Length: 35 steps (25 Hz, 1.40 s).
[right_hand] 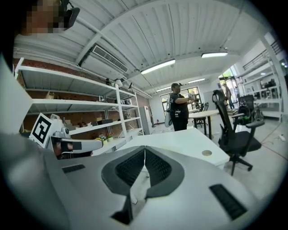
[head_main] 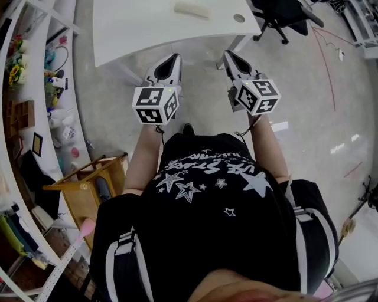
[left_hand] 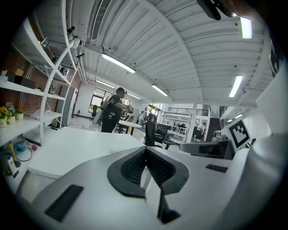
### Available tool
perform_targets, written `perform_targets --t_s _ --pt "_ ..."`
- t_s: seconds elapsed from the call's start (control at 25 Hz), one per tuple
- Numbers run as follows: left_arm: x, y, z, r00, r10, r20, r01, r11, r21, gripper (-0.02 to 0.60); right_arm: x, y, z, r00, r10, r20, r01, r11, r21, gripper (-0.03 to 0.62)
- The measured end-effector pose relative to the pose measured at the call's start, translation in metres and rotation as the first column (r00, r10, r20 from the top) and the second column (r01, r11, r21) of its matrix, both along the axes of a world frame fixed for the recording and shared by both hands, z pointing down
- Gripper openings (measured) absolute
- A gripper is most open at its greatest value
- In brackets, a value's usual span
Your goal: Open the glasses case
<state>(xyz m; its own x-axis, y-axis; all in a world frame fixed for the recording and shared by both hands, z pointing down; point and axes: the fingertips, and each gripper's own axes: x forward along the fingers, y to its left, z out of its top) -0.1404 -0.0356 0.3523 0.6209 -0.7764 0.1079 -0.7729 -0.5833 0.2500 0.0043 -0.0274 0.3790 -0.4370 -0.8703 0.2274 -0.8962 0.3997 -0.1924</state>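
A pale, oblong glasses case lies shut on the white table at the top of the head view. Both grippers are held out in front of the person's body, short of the table's near edge and well apart from the case. The left gripper has its jaws together with nothing between them, and its ribbed pads meet in the left gripper view. The right gripper is likewise shut and empty, its pads touching. I cannot make out the case in either gripper view.
White shelving with small items runs down the left, and a wooden crate stands beside it. A black office chair sits at the table's right end. A person in black stands at a far desk.
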Motion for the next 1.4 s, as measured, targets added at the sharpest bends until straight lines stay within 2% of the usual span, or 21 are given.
perform_targets --t_s 0.32,0.52,0.84,1.0,1.16,1.4 --pt "-0.003 -0.022 0.015 1.000 0.021 -0.014 -0.021 0.999 -0.038 0.012 0.008 -0.017 0.009 0.999 0.042 -0.008 -0.042 0.999 -0.027 0.008" --pt "0.001 -0.031 0.015 1.000 0.022 0.000 -0.022 0.999 -0.034 0.012 0.020 -0.035 0.013 0.998 0.058 0.005 -0.058 0.998 -0.029 0.009" --pt "-0.003 -0.067 0.024 0.999 -0.018 0.039 0.019 0.999 -0.046 0.012 0.015 -0.092 0.014 0.999 0.033 0.020 -0.033 0.999 0.001 0.009" --pt "0.007 -0.093 0.027 0.999 -0.006 0.037 0.007 0.999 -0.038 0.012 0.015 -0.122 0.021 1.000 0.009 0.010 -0.009 1.000 0.000 0.009" --pt "0.022 -0.126 0.028 1.000 -0.005 0.018 0.006 0.999 -0.044 0.012 0.026 -0.155 0.035 0.999 -0.021 -0.040 0.020 0.999 -0.030 0.009" --pt "0.045 -0.175 0.042 0.999 -0.004 0.054 0.008 0.997 -0.075 0.012 0.047 -0.204 0.046 0.999 -0.022 -0.049 0.019 0.998 -0.055 0.009"
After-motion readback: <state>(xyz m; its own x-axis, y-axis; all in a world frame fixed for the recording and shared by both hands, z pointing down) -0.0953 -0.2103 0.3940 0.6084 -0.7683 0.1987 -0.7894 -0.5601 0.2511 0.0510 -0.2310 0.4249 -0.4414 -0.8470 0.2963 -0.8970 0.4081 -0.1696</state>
